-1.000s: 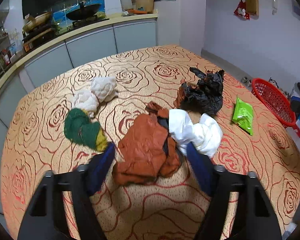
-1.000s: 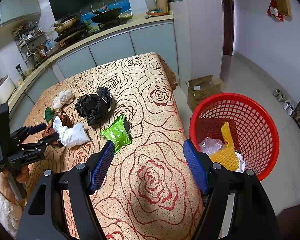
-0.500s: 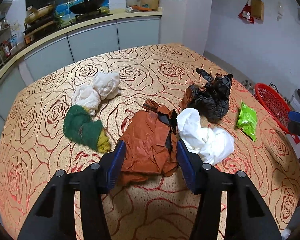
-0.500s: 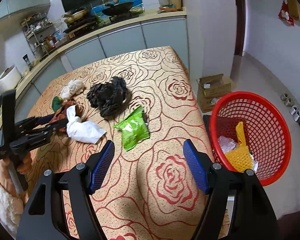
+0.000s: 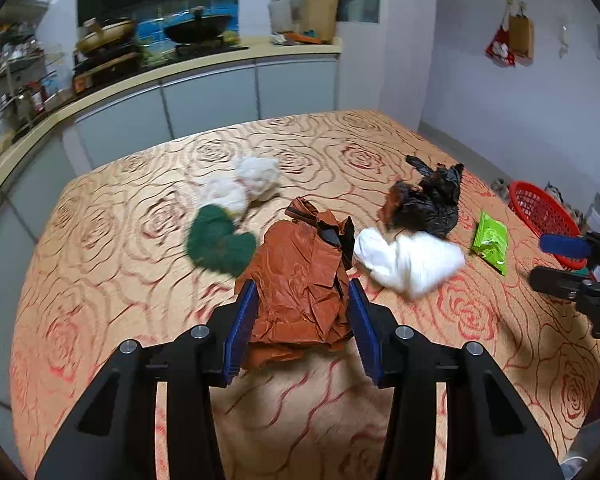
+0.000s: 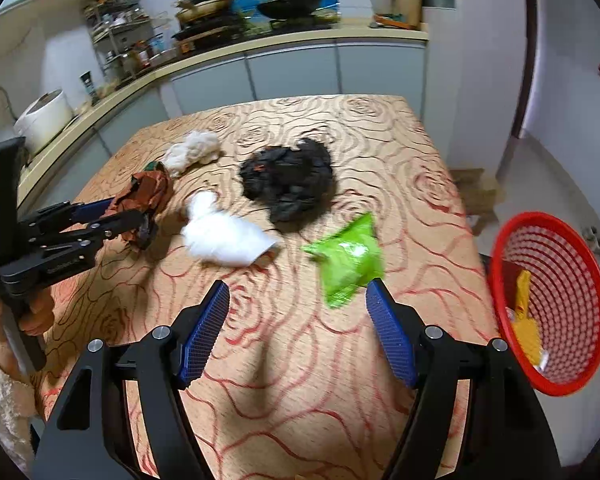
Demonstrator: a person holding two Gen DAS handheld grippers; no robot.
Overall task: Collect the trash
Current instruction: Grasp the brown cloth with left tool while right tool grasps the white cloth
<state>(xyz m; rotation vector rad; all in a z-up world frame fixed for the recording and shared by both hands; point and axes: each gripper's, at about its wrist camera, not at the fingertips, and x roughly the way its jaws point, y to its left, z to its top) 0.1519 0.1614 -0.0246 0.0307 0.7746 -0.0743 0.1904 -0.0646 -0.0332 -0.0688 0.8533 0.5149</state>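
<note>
We are closing our left gripper (image 5: 302, 312) around the crumpled orange-brown plastic bag (image 5: 300, 280); its blue pads sit against both sides of the bag, which is bunching up between them near the middle of the table (image 5: 100, 240). Our right gripper (image 6: 298, 316) is hovering with its jaws apart and nothing between them, above the rose-patterned tablecloth, and the green snack wrapper (image 6: 350, 264) is lying just beyond its right finger. To the right of the orange-brown bag the white plastic bag (image 5: 410, 258) is lying crumpled, and the black plastic bag (image 5: 428, 200) is sitting just beyond it. To the left a green cloth (image 5: 218, 240) is resting, touching a white wad of cloth (image 5: 242, 188) farther away. The red mesh basket (image 6: 548, 300) is standing off the right edge of the table, with yellow and clear scraps inside it.
</note>
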